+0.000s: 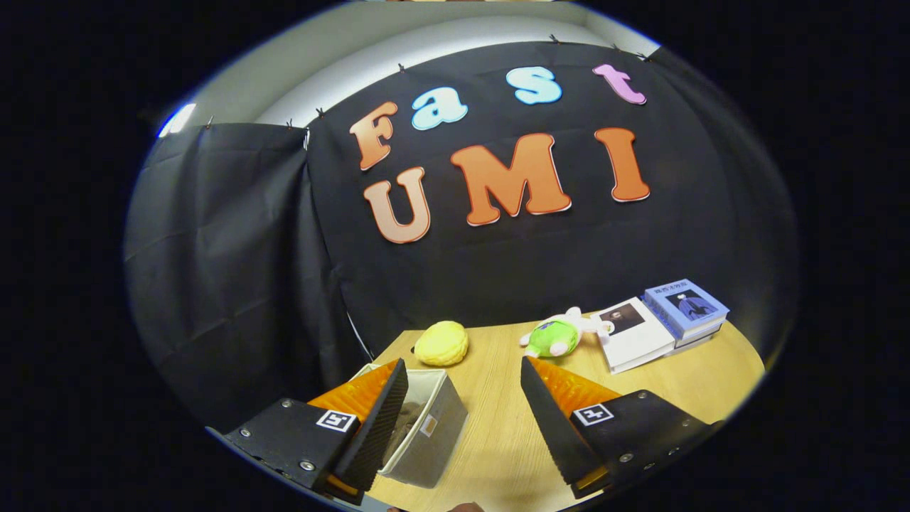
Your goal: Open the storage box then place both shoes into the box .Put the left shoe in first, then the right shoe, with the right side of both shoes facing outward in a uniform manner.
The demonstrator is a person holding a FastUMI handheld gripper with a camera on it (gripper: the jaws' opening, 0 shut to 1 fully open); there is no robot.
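My gripper is open and held above the wooden table, with nothing between its fingers. A clear plastic storage box sits on the table just under and behind the left finger, which hides part of it. Something dark brownish shows inside the box; I cannot tell whether it is a shoe. The right finger hangs over bare table.
Beyond the fingers, near the table's far edge, lie a yellow round plush and a green and white plush toy. Further right, a white book lies by a stack of blue books. Black cloth walls close the booth behind.
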